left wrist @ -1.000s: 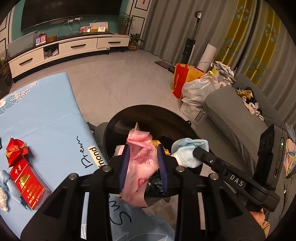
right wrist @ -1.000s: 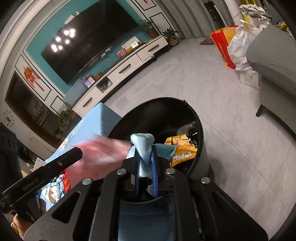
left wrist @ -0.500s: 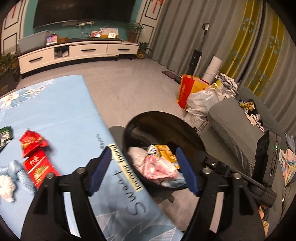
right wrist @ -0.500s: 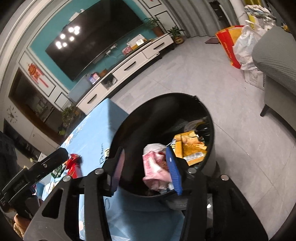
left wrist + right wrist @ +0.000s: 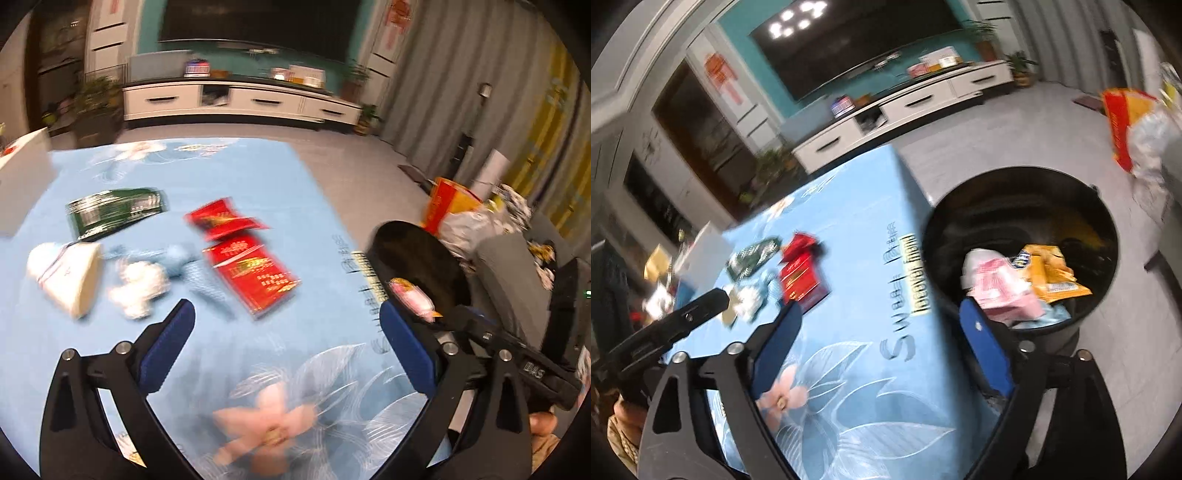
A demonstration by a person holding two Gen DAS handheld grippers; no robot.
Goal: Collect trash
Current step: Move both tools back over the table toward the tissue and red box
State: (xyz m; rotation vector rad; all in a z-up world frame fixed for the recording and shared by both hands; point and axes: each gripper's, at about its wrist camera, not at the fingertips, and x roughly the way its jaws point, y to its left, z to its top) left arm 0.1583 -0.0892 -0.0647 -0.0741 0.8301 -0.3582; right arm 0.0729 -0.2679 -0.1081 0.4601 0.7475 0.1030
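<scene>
Both the left gripper and the right gripper are held wide apart, empty, over the table. A bin is seen at right, 2 red packets far left.

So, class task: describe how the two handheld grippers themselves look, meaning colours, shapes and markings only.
Both the left gripper and the right gripper have black angular frames with cut-out slots and silver screw heads. Their fingers carry flat blue pads. The right gripper's black body bears small white lettering, too blurred to read.

Bin right of table; wrappers on table.
</scene>
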